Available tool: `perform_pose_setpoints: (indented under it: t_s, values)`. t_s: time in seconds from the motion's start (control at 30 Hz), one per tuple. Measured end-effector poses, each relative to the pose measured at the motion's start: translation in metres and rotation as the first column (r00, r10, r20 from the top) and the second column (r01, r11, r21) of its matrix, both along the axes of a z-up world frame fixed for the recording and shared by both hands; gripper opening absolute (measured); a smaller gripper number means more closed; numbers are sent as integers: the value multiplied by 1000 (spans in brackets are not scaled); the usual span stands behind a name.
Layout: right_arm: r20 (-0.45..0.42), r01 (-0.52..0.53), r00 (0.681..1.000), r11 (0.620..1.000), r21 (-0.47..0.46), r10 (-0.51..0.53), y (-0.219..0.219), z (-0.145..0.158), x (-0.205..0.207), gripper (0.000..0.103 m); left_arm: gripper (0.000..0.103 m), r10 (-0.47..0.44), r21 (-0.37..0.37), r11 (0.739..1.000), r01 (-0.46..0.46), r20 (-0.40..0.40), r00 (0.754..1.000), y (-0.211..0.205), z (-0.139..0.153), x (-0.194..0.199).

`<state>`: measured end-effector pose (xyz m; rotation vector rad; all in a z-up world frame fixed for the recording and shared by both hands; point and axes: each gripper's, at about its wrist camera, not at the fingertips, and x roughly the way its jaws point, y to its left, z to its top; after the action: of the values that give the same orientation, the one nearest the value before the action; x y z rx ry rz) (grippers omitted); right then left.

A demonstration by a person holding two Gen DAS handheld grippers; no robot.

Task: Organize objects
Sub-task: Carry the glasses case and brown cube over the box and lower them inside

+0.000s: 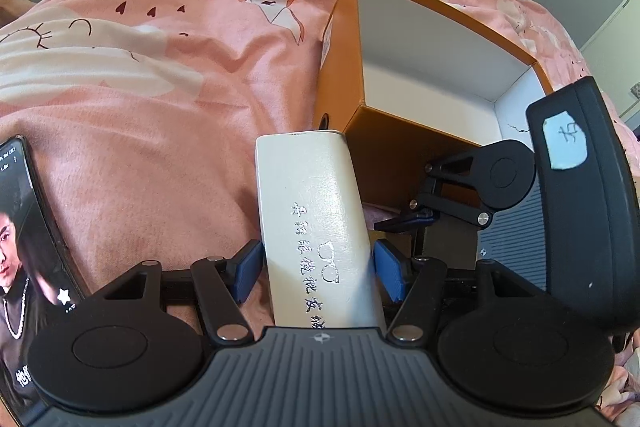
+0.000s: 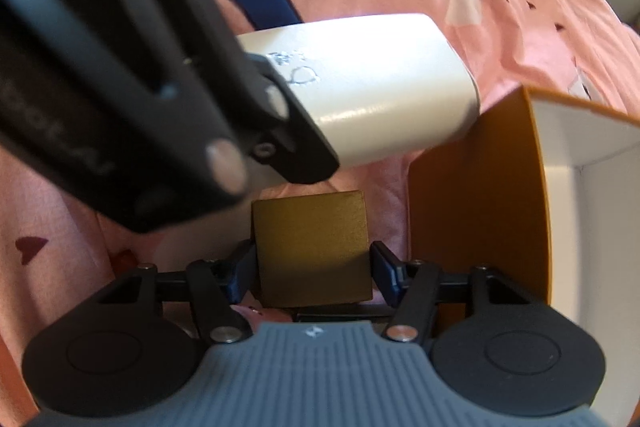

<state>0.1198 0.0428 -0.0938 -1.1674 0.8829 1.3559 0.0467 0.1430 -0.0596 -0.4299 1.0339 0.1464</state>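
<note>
You keep both loads beside the orange box (image 1: 348, 75) for packing: left fingers (image 1: 248, 271) pinch the white case (image 1: 316, 227), right fingers (image 2: 240, 275) pinch the gold block (image 2: 312, 247).

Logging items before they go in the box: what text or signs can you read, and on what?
White case: silver glasses symbol, with Chinese characters including "眼镜批发"; the rest unclear.
Sticker on the right claw body: handwritten, looks like "右".
Phone screen: too small to read.
Gold box: none visible.
</note>
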Motion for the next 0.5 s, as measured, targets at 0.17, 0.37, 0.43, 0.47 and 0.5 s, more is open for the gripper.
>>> perform_pose_setpoints:
  t_s: [0.17, 0.37, 0.43, 0.47, 0.5]
  values:
    - [13, 39, 999, 996, 80, -41, -10, 18, -4, 61, 70, -11, 2, 1000, 11, 35, 999, -7, 10, -3]
    - [30, 127, 990, 972, 196, -136, -31, 61, -5, 61, 70, -38, 10, 999, 37, 131, 991, -18, 38, -9]
    - [50, 145, 986, 965, 218, -160, -39, 73, -6, 61, 69, -47, 20, 999, 44, 170, 984, -22, 50, -11]
    - [61, 149, 984, 962, 227, -167, -43, 79, -7, 61, 69, -53, 21, 999, 50, 188, 981, -24, 56, -12]
    - [72, 155, 982, 959, 237, -176, -47, 85, -8, 61, 69, -61, 22, 998, 58, 206, 977, -26, 62, -12]
